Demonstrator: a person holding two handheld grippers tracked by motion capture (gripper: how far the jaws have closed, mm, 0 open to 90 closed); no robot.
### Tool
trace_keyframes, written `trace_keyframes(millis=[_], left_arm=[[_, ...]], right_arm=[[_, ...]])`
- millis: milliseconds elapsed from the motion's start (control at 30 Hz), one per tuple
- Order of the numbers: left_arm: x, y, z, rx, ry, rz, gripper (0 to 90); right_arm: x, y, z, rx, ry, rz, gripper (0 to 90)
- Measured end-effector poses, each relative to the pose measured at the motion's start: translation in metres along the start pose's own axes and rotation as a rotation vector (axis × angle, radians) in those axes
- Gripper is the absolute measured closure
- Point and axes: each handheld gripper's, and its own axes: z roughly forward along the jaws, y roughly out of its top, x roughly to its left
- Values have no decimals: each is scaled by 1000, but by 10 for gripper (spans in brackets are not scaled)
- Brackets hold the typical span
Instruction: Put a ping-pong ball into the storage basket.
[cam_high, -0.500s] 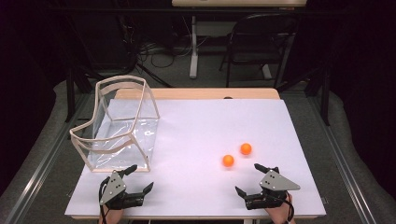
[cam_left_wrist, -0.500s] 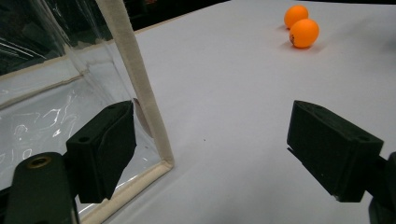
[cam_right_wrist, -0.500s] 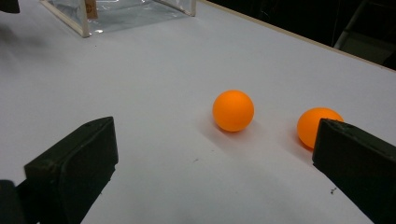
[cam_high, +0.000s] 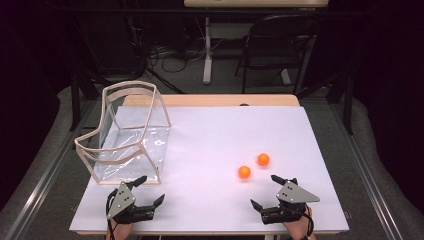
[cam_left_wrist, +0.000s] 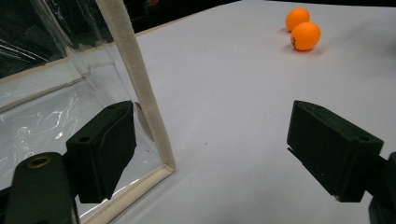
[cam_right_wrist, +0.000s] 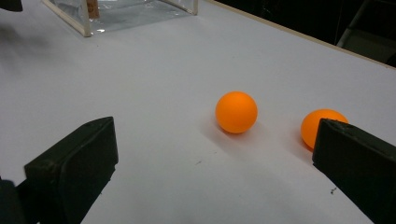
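Both tongs wide open, empty: right gripper (cam_high: 268, 192), left gripper (cam_high: 149, 189). Near orange ball (cam_right_wrist: 236, 112) prob light, smooth, rolls; pinch across middle

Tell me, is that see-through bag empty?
Empty: nothing lies inside the clear bag; both orange balls sit outside on the table.

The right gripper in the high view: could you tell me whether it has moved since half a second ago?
No. The right gripper sits at the same spot near the table's front edge, below the two orange balls.
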Motion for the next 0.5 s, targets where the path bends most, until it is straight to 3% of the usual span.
trace_keyframes(millis=[500], left_arm=[[-1, 0, 1, 2, -1, 3, 157]], right_arm=[[3, 8, 10, 53, 11, 12, 0]])
